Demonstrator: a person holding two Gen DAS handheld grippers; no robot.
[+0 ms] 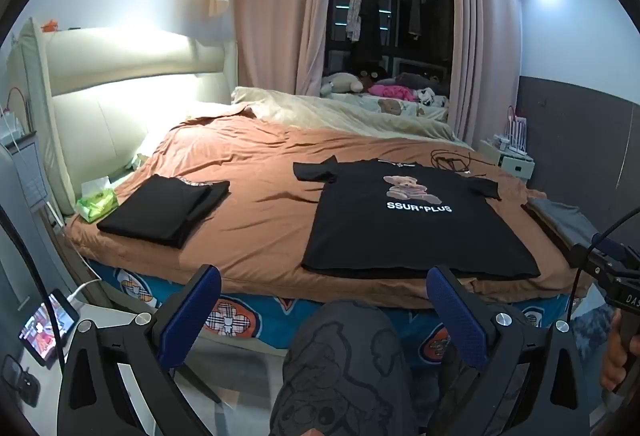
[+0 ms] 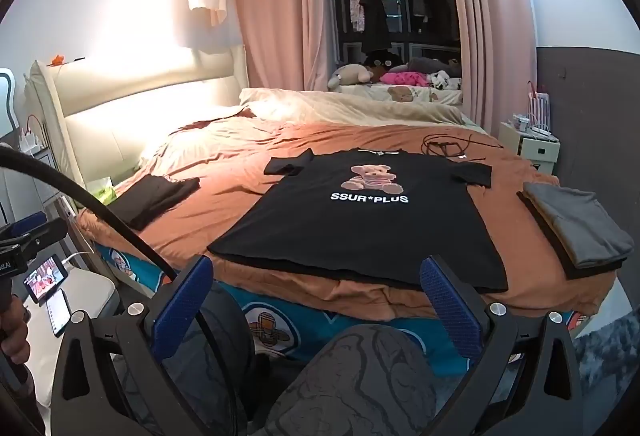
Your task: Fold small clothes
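both the left gripper (image 1: 324,312) and right gripper (image 2: 316,300) gape empty before the flat black t-shirt (image 2: 360,224) on the bed (image 2: 248,203); pinching both near hem corners together should fold it squarely.

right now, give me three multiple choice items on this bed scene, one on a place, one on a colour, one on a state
1. Where does the folded grey top lie?
A. right of the black bear t-shirt
B. on the pillow
C. on the floor

2. What colour is the blanket under the t-shirt?
A. white
B. orange-brown
C. green

3. How is the bear t-shirt?
A. rolled up
B. hung up
C. spread flat, print up

Answers: 1 A, it sits by the bed's right edge; 2 B, orange-brown cloth shows all around the shirt; 3 C, the sleeves are out and the print is readable.
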